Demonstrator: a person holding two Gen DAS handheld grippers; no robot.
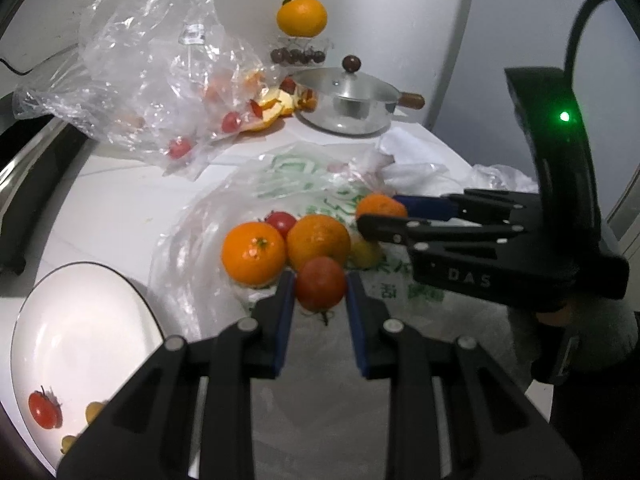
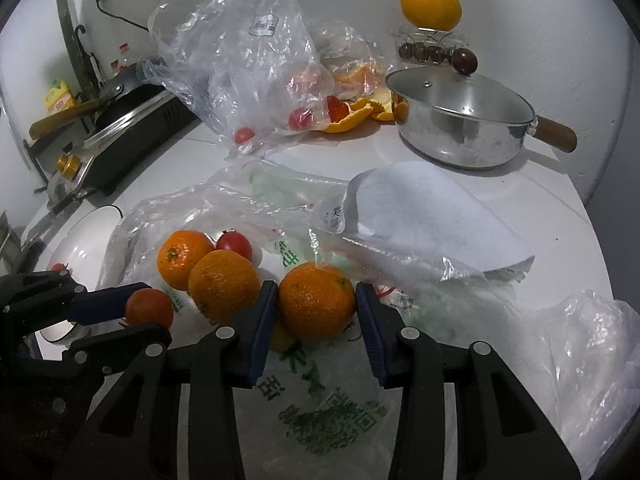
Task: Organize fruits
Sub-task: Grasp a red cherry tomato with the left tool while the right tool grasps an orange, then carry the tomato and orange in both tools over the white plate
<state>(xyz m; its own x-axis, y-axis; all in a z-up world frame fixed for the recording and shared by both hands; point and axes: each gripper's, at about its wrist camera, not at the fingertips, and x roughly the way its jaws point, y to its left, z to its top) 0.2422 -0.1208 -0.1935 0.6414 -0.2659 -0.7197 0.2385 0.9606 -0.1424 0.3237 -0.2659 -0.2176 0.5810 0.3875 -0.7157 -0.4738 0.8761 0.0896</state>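
My left gripper (image 1: 320, 294) is shut on a red tomato (image 1: 320, 282), its blue pads pressing both sides. My right gripper (image 2: 316, 314) is shut on an orange (image 2: 316, 304). Both hold their fruit over a printed plastic bag (image 2: 320, 408). On the bag lie two more oranges (image 1: 254, 252) (image 1: 318, 238), a small tomato (image 1: 281, 219) and a yellow fruit (image 1: 366, 255). A white plate (image 1: 80, 332) at the lower left of the left wrist view holds a tomato (image 1: 45, 410) and small yellow fruits (image 1: 94, 410). The left gripper (image 2: 149, 320) also shows in the right wrist view.
A steel pot with a lid (image 2: 460, 120) stands at the back right. Behind it an orange (image 2: 431, 5) rests on a clear box of dark fruits. A crumpled clear bag (image 2: 248, 60) holds cherry tomatoes beside orange peels (image 2: 352, 114). A stove with a pan (image 2: 128, 116) is at the left.
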